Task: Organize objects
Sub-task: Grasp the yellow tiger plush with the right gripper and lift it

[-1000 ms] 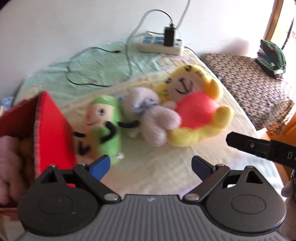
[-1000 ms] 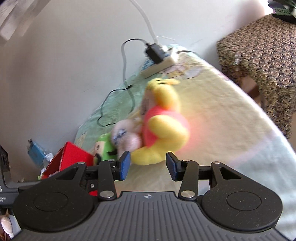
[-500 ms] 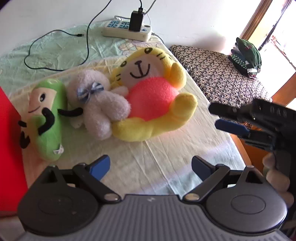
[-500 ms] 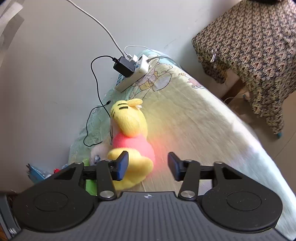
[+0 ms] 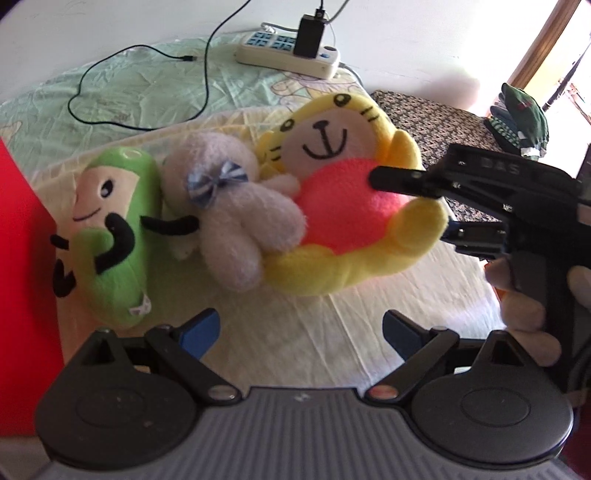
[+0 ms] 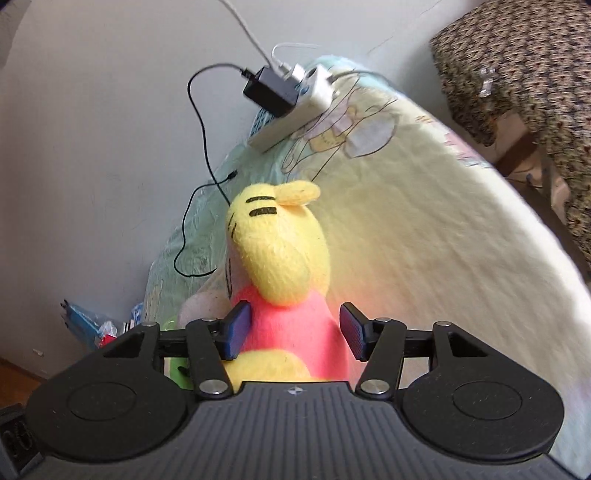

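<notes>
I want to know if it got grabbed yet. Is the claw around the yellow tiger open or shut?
Open. The right claw straddles the yellow tiger's pink belly, with gaps showing beside both pads.

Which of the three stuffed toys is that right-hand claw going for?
The yellow tiger toy with the pink belly: the right gripper has its open fingers either side of it. The white bear and green toy lie untouched beside it.

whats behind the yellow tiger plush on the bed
Behind the yellow tiger plush, near the wall, lies a white power strip with a black charger plugged in, and a black cable looping over the sheet. The sheet directly under the plush is covered.
</notes>
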`<state>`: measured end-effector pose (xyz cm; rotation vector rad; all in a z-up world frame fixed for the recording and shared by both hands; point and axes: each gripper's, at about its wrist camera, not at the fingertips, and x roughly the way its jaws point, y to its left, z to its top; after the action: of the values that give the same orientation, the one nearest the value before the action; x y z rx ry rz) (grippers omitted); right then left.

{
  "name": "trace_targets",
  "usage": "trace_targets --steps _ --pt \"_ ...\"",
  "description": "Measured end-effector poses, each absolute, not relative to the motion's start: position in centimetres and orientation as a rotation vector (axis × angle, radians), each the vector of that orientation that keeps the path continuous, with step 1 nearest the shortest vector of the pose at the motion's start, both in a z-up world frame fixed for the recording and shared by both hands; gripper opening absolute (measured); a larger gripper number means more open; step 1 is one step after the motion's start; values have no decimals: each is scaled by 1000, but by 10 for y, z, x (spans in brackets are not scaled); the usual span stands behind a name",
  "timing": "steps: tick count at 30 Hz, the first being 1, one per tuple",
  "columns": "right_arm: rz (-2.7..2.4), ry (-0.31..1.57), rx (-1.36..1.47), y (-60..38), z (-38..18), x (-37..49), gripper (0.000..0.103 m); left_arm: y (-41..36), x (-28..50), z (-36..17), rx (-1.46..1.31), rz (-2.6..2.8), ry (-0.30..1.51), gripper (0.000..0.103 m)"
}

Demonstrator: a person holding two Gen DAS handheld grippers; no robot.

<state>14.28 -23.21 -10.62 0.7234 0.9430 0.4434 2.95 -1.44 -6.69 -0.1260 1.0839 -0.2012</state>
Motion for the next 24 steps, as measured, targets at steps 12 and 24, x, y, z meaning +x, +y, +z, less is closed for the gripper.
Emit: trace_targets --steps 12,24 --pt "544 998 800 -222 -123 154 55 -11 40 -69 -160 -219 1093 95" --pt "528 1021 823 -255 -123 91 53 -39 30 -72 -178 -428 1147 96"
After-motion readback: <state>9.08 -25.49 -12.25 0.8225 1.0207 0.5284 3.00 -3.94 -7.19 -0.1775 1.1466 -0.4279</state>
